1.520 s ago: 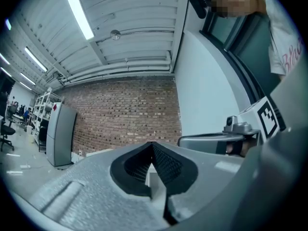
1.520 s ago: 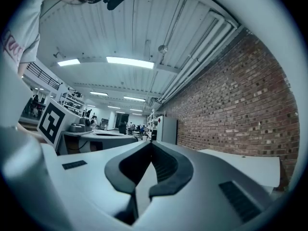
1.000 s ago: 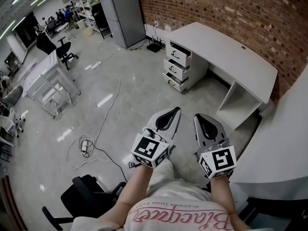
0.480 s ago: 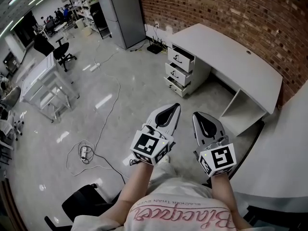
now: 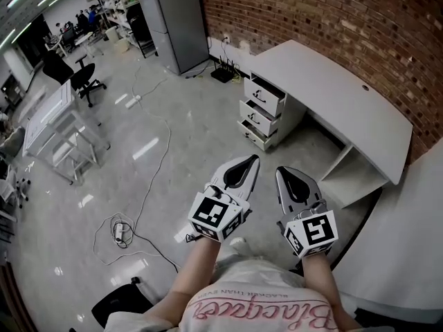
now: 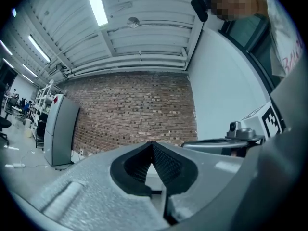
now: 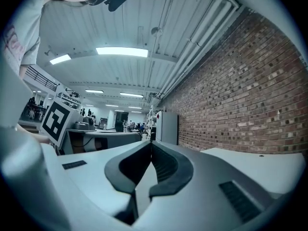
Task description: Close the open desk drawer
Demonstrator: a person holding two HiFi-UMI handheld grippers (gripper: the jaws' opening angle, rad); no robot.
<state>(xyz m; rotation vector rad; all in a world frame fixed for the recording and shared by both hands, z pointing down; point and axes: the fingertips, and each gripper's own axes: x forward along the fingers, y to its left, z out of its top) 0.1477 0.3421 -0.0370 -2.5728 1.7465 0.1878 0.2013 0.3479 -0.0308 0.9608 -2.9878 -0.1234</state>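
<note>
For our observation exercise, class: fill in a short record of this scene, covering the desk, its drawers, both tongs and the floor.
Desk: white desk along the brick wall
Drawers: drawer stack of three at its end; top drawer pulled out
Left tongs: shut, empty
Right tongs: shut, empty
Gap: both tongs well short of the drawers
Floor: loose cable, office chair

The head view looks steeply down from above onto the left tool [image 5: 250, 159] and right tool [image 5: 281, 171], near, with the surface [image 5: 325, 95] farther ahead. Each tool view looks level along its own jaws; all share the brick wall [image 5: 332, 19].
</note>
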